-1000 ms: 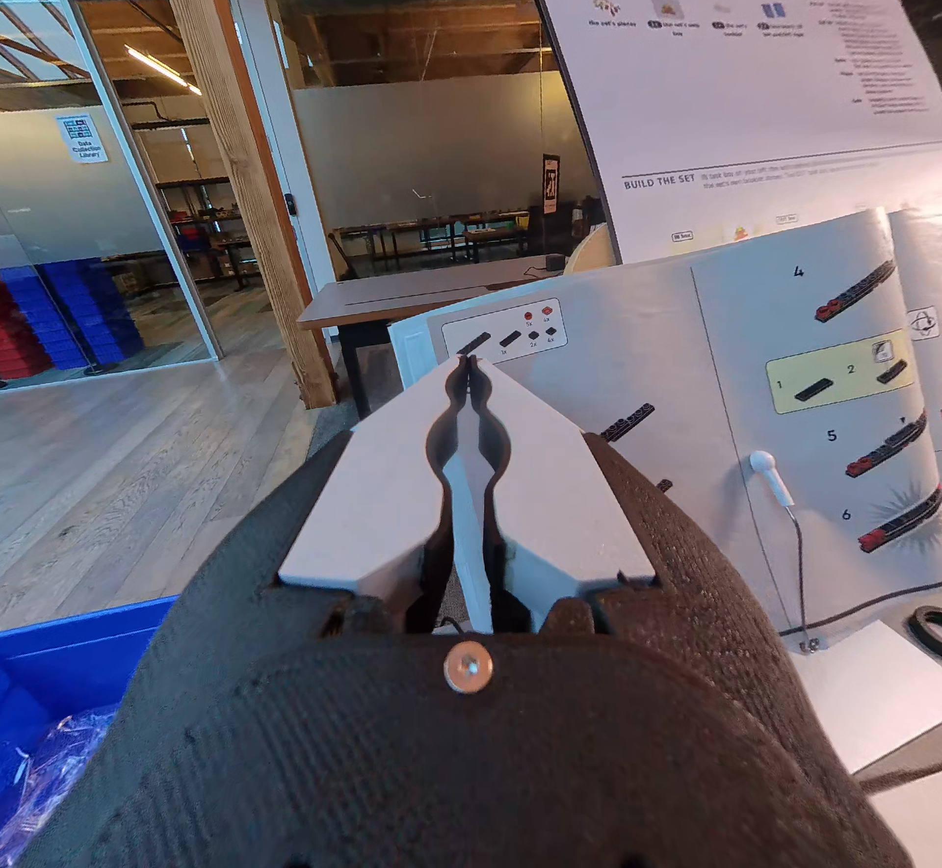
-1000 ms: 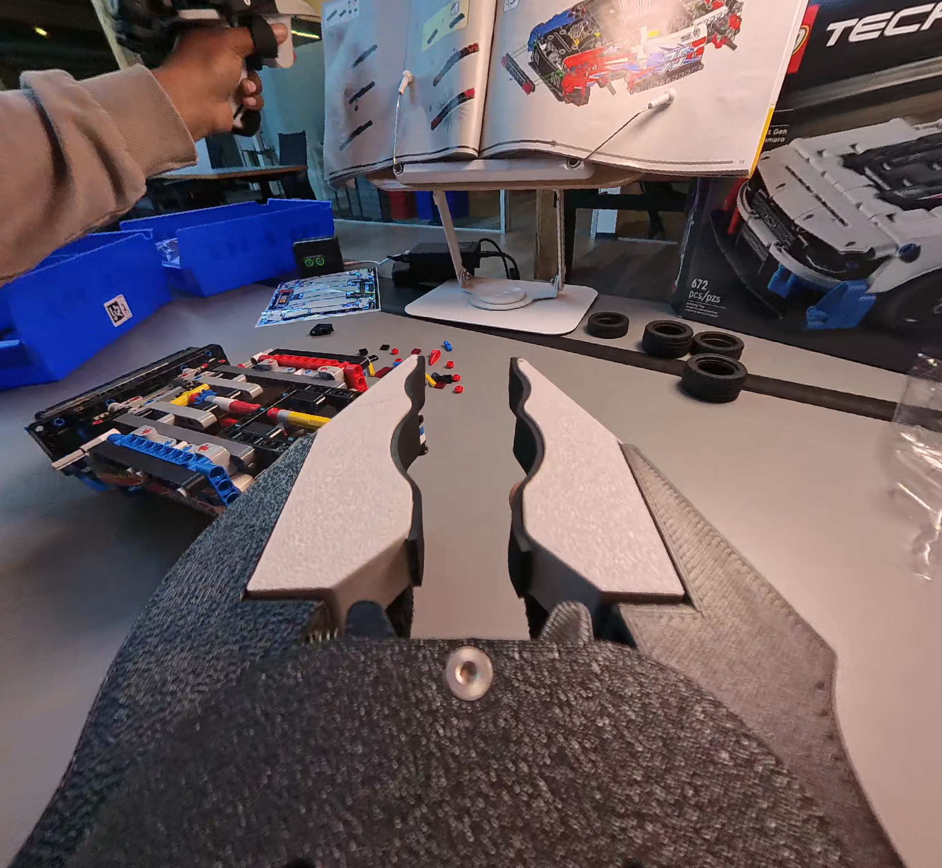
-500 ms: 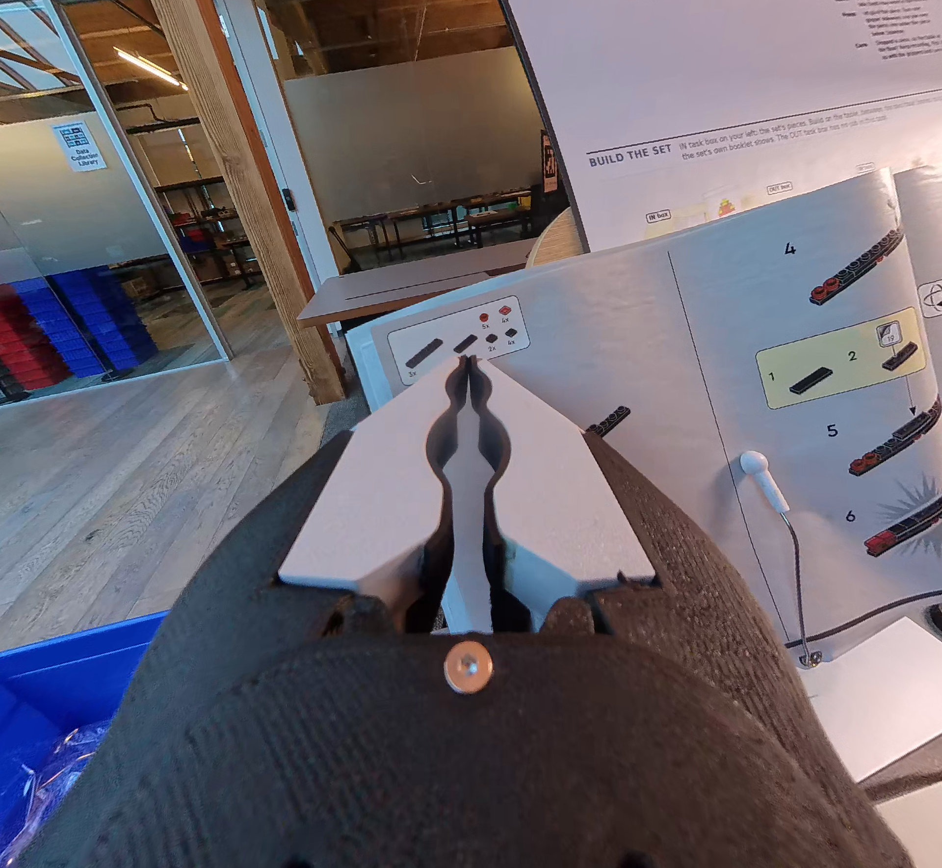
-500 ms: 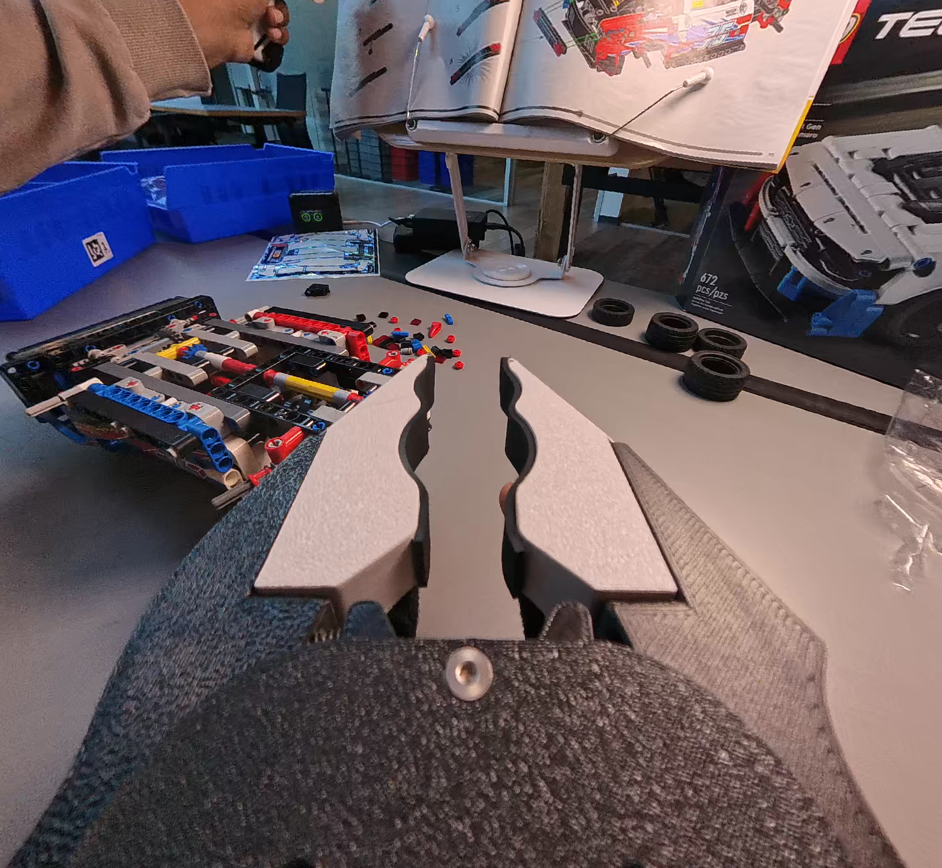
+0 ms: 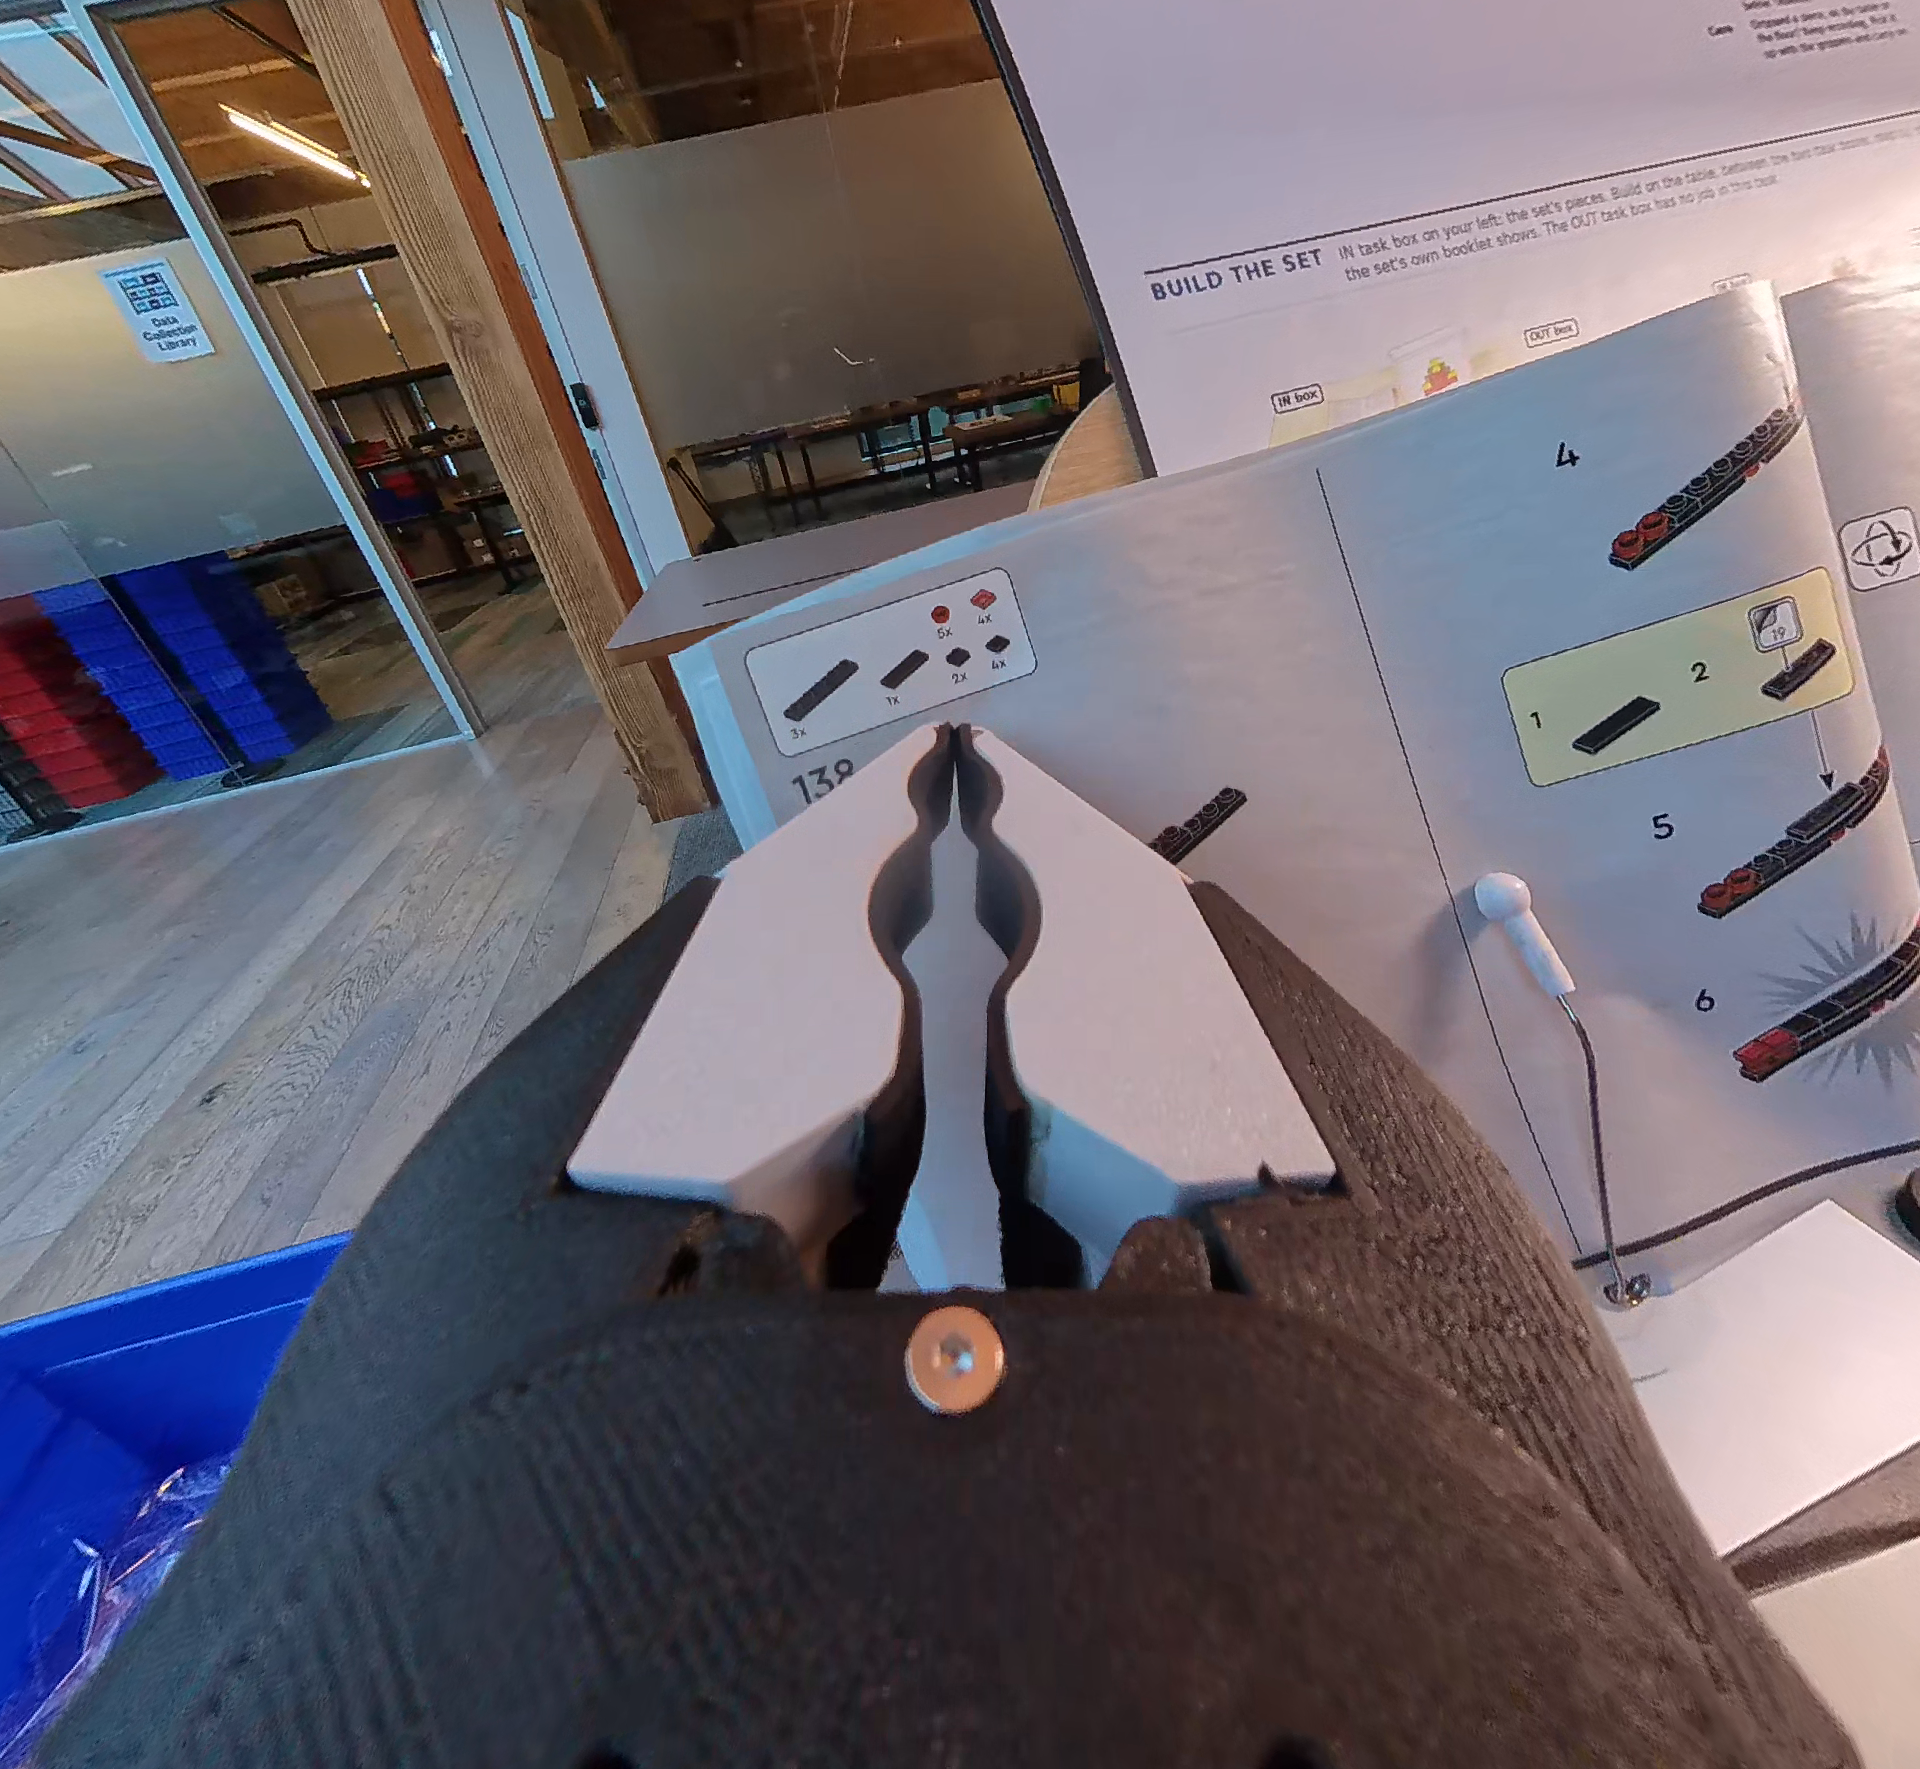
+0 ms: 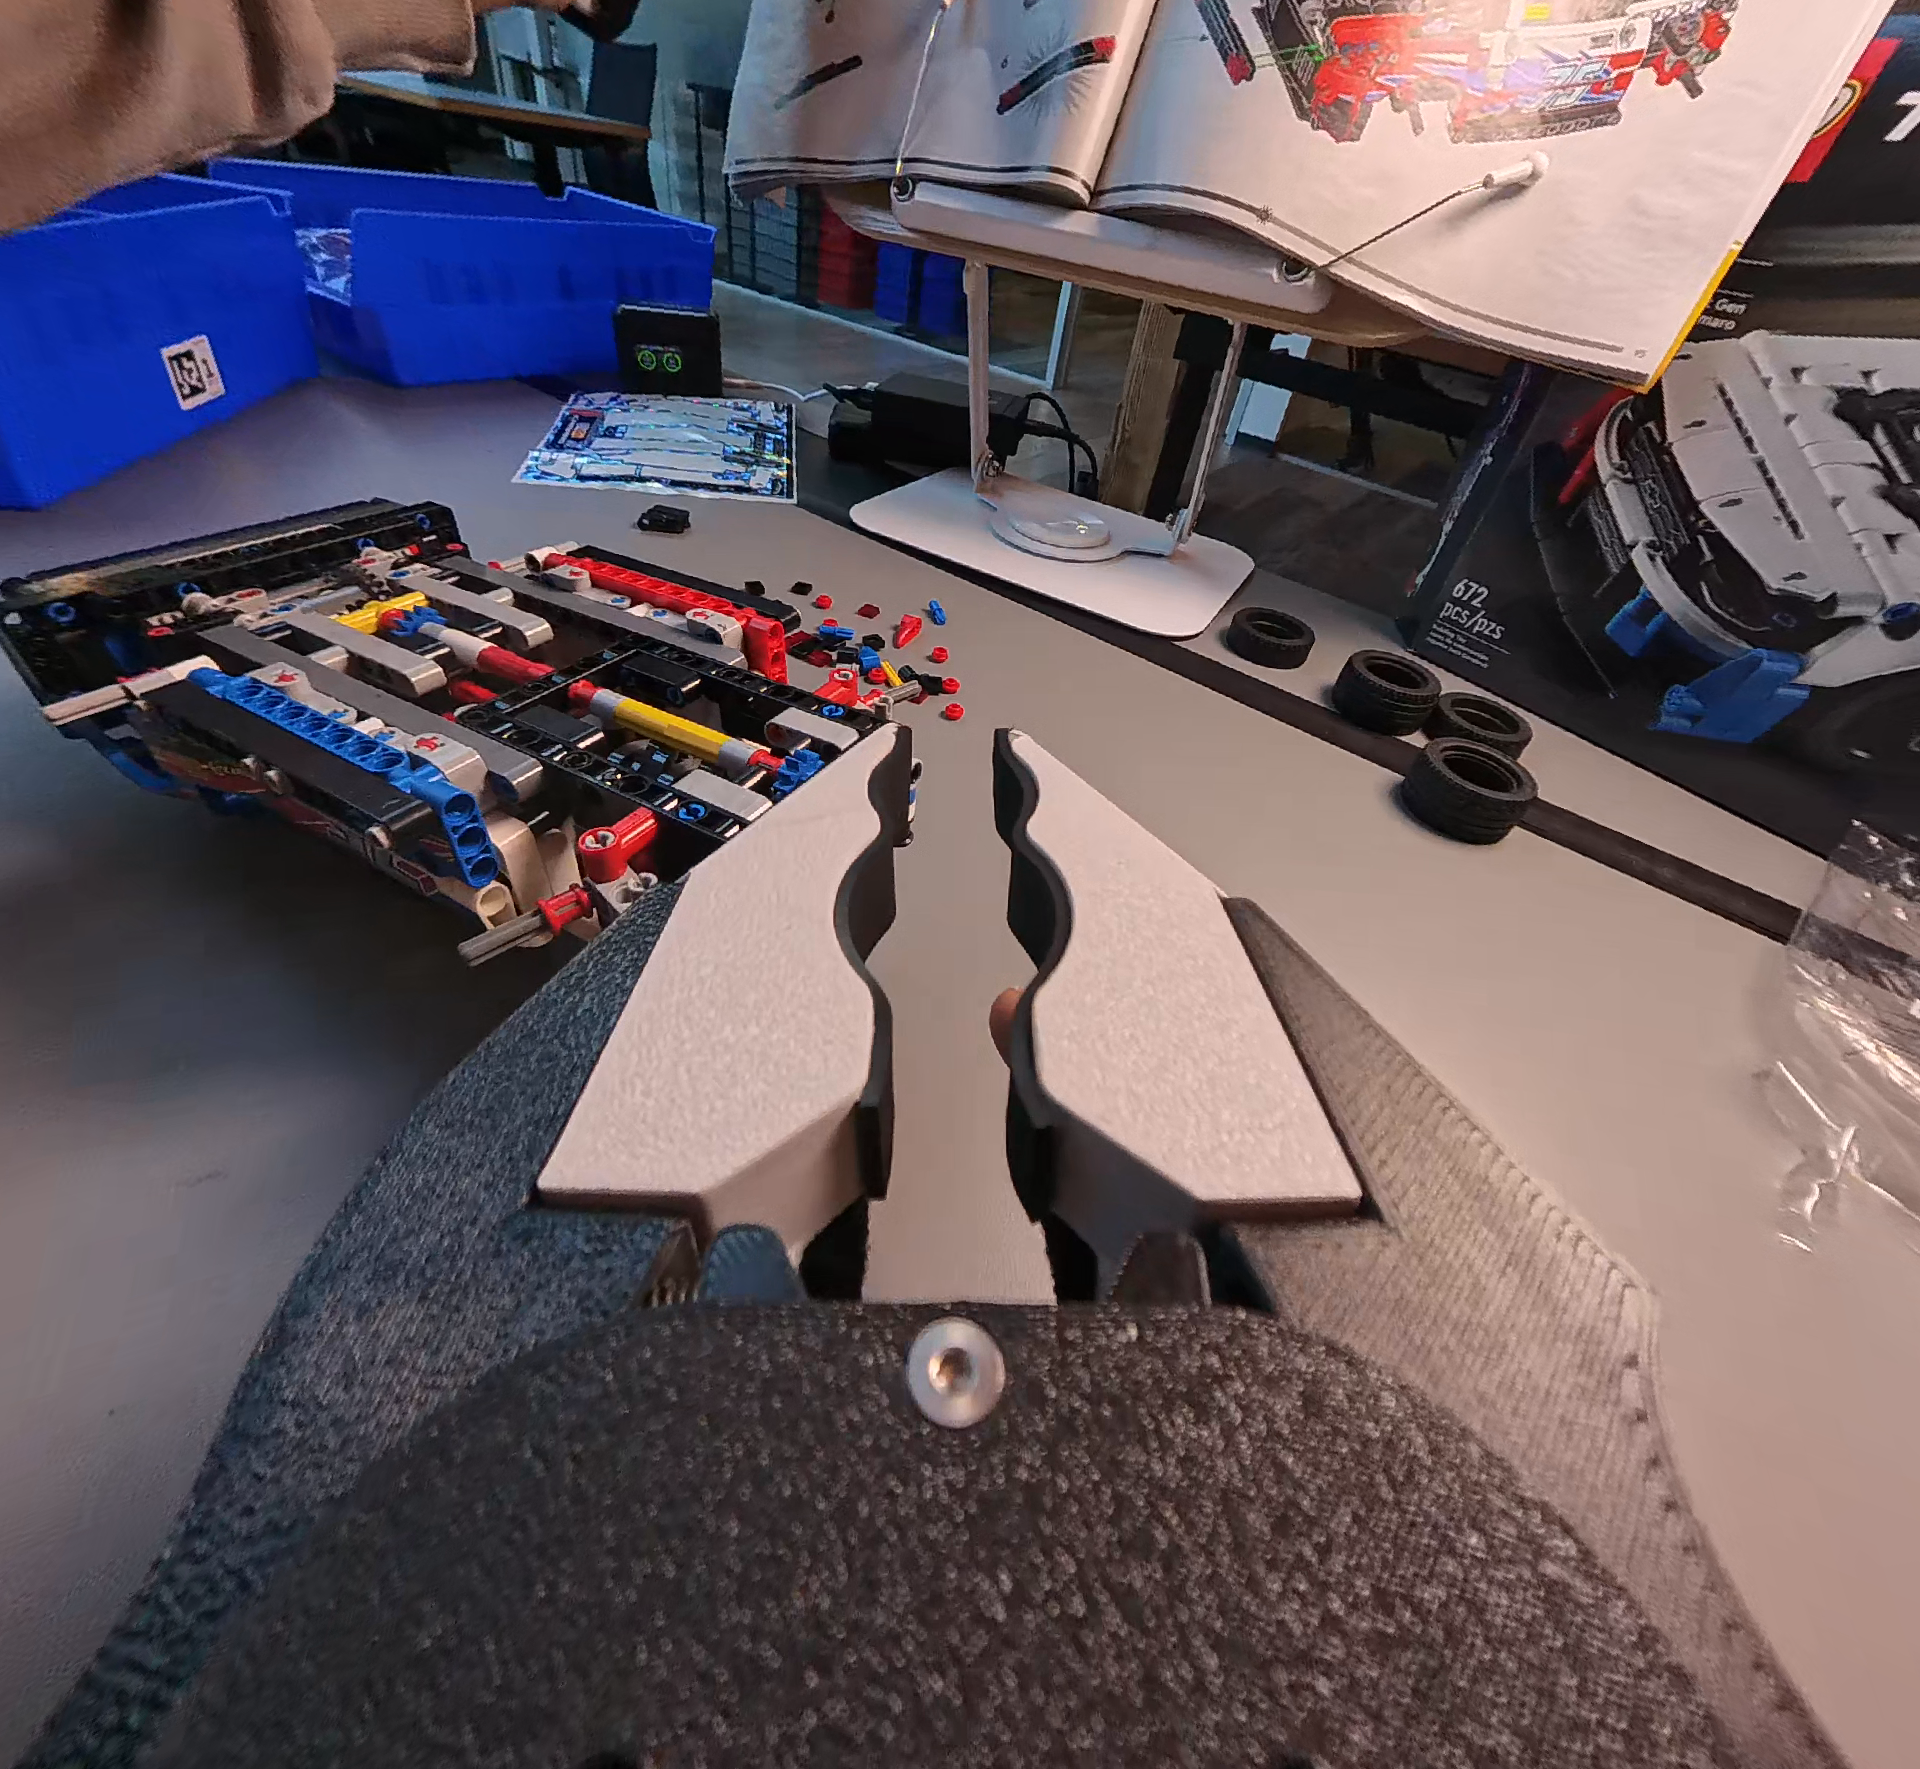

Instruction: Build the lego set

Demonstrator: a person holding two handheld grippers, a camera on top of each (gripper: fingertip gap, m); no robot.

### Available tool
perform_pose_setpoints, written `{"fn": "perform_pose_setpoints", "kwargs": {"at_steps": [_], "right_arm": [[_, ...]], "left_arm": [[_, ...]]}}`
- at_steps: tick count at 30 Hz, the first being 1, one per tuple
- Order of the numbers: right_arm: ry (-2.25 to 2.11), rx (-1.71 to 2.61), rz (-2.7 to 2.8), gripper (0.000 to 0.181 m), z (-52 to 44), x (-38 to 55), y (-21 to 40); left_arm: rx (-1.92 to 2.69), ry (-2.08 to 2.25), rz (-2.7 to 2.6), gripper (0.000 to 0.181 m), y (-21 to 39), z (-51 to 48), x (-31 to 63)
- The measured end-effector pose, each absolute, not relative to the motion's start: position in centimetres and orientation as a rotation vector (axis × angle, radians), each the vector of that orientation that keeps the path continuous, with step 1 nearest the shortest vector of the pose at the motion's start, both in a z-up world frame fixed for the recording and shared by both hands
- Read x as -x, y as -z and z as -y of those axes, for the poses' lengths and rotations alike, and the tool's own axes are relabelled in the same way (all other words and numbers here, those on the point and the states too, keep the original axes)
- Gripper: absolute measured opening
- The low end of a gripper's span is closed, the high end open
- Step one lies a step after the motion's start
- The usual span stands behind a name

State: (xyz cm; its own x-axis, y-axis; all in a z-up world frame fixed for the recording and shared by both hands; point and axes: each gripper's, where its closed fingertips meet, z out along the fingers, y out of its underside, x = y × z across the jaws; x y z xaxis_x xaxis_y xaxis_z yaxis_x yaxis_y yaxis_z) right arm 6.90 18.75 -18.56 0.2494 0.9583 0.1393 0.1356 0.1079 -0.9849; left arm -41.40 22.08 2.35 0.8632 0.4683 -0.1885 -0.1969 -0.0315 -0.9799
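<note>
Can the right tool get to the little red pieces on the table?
Probably yes. The right tool is open and empty, low over the table, and the little red pieces lie just ahead of its tips with only bare tabletop between.

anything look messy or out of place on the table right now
Nothing looks damaged. Small red, black and blue loose pieces lie scattered beside the half-built chassis, four tyres sit unmounted near the box, and crumpled clear plastic lies at the right edge.
</note>
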Motion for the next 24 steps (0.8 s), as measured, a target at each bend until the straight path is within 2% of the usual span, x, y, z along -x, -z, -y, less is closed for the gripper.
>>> {"fn": "perform_pose_setpoints", "kwargs": {"at_steps": [7,16,24], "right_arm": [[-0.87,1.309,1.144,0.013,-18.8,-7.2,18.2],[-0.872,1.307,1.142,0.012,-18.8,-7.3,18.2],[-0.862,1.304,1.145,0.012,-18.6,-7.2,18.3]], "left_arm": [[1.496,-0.52,0.16,0.0,-1.7,-20.2,39.2],[1.471,-0.311,-0.114,0.003,-2.4,-12.0,27.3],[1.505,-0.119,-0.098,0.006,2.7,-2.2,19.9]]}}
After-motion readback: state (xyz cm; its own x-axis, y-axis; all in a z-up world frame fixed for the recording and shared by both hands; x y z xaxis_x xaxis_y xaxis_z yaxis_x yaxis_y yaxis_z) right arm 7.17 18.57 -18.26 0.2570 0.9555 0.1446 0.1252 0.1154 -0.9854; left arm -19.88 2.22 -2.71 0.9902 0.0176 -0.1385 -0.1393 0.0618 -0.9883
